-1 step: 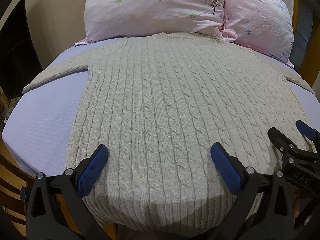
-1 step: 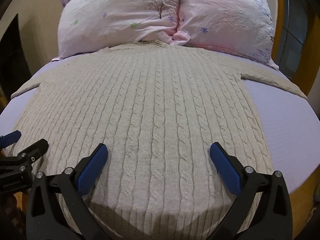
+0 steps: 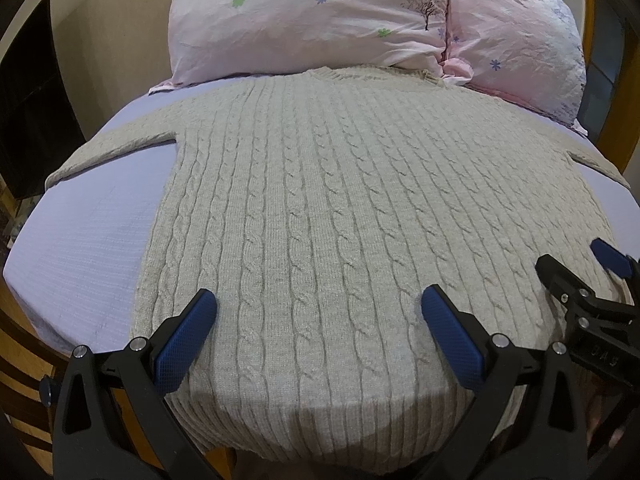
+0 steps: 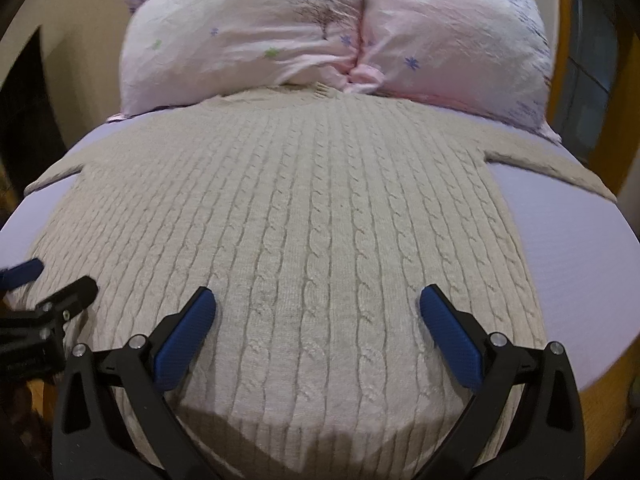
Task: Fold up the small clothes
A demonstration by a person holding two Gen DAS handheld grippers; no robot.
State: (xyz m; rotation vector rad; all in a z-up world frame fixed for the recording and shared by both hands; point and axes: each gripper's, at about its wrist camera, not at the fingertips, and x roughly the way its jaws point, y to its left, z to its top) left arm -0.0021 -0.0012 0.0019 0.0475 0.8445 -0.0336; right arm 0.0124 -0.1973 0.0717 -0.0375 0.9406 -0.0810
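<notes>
A beige cable-knit sweater (image 3: 340,208) lies flat on the lavender bed sheet (image 3: 80,248), collar toward the pillows, sleeves spread to both sides; its ribbed hem hangs over the near edge. It also fills the right wrist view (image 4: 304,220). My left gripper (image 3: 318,332) is open and empty, just above the hem at its left half. My right gripper (image 4: 318,332) is open and empty above the hem's right half. The right gripper shows at the left wrist view's right edge (image 3: 576,268), and the left gripper at the right wrist view's left edge (image 4: 56,284).
Two pink flowered pillows (image 3: 320,20) (image 4: 452,32) lie at the head of the bed, touching the sweater's collar. A wooden bed frame (image 3: 24,360) runs below the sheet. A dark panel (image 3: 28,112) stands at the left.
Both grippers have moved slightly forward over the sweater; the pillows look nearer. The sweater lies as before and both grippers stay open.
</notes>
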